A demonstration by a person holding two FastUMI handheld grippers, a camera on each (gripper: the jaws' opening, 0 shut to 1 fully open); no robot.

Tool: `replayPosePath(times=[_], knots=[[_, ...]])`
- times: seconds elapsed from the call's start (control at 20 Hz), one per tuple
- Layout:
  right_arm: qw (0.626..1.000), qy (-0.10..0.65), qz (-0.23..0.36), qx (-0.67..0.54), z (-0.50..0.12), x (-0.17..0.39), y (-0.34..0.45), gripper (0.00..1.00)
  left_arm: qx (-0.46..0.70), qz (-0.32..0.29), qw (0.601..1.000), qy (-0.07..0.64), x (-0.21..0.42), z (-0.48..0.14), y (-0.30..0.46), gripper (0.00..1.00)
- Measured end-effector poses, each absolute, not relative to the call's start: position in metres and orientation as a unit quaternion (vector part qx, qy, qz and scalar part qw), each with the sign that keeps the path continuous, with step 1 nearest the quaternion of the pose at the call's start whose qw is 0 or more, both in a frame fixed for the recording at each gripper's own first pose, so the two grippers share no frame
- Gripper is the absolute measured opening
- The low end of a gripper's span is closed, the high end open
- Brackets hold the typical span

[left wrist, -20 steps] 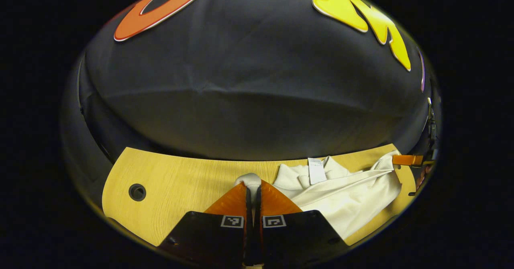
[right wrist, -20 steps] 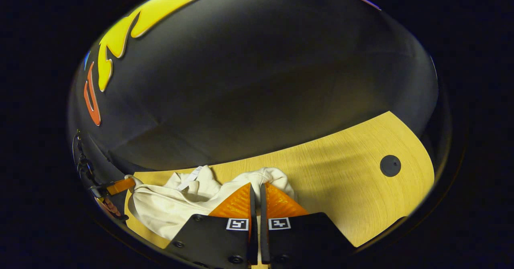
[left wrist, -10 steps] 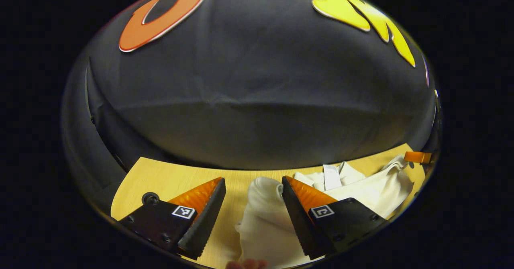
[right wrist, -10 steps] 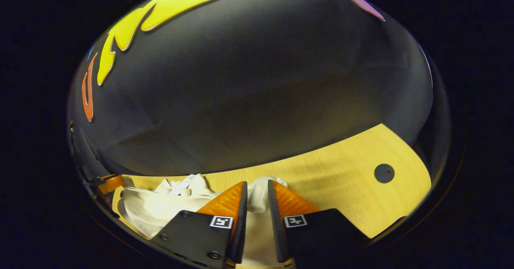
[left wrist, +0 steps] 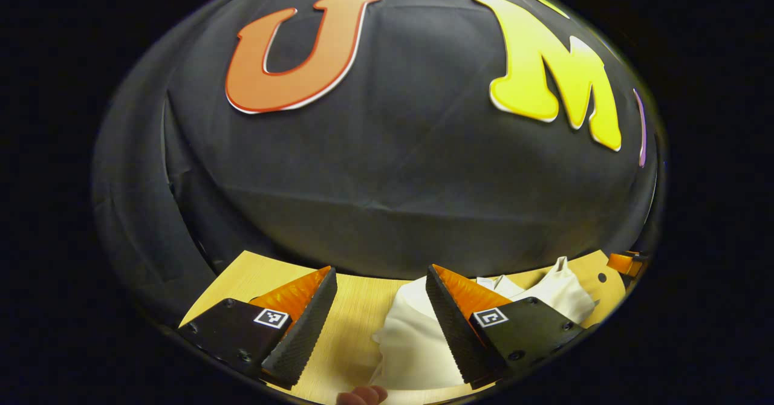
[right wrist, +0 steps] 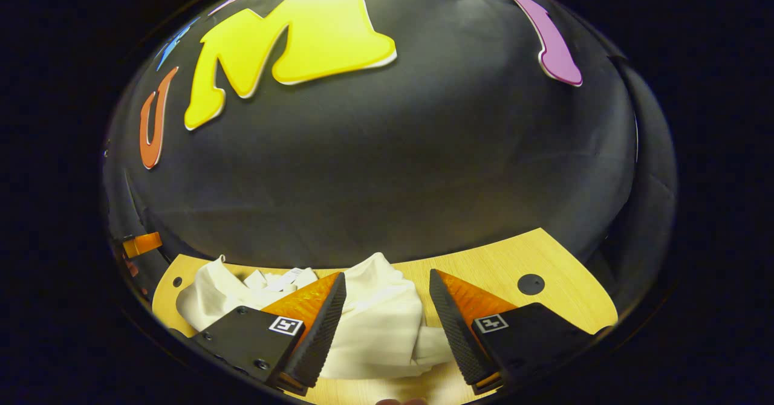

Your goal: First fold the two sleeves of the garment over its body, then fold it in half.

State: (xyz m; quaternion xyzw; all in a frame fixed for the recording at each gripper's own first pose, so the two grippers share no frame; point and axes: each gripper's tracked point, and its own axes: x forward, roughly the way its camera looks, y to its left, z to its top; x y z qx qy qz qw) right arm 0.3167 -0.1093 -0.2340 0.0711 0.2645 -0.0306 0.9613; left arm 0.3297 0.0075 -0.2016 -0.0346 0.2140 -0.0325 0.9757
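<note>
We see no container in either view; the white garment (right wrist: 375,320) lies bunched on the light wooden table (right wrist: 484,266) along the bottom of both frames. In the right gripper view the cloth sits at lower centre and lower left, heaped between the spread fingers of our right gripper (right wrist: 387,326), whose jaws stand wide apart and released, gripping nothing. A dark round hole (right wrist: 531,284) marks the tabletop at lower right. In the left gripper view the garment (left wrist: 411,344) fills the lower centre and runs toward the lower right, beside and behind the right-hand finger of our left gripper (left wrist: 381,326), whose jaws are likewise wide apart and empty. A fingertip (left wrist: 361,395) shows at the bottom edge there. Both grippers point toward the dark booth wall (left wrist: 387,169).
</note>
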Motion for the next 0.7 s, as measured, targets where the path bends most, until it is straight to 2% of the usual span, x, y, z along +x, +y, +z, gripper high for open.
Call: replayPosePath(times=[0.5,0.7], knots=[[0.993,0.117,0.011,0.035,-0.025,0.174,-0.065,0.89,-0.022,-0.053,0.996,0.073,0.180,-0.006,-0.012,0.94],[0.998,0.067,0.012,0.012,0.024,0.124,-0.053,0.93,-0.038,-0.080,0.995,0.051,0.113,0.027,-0.030,0.94]])
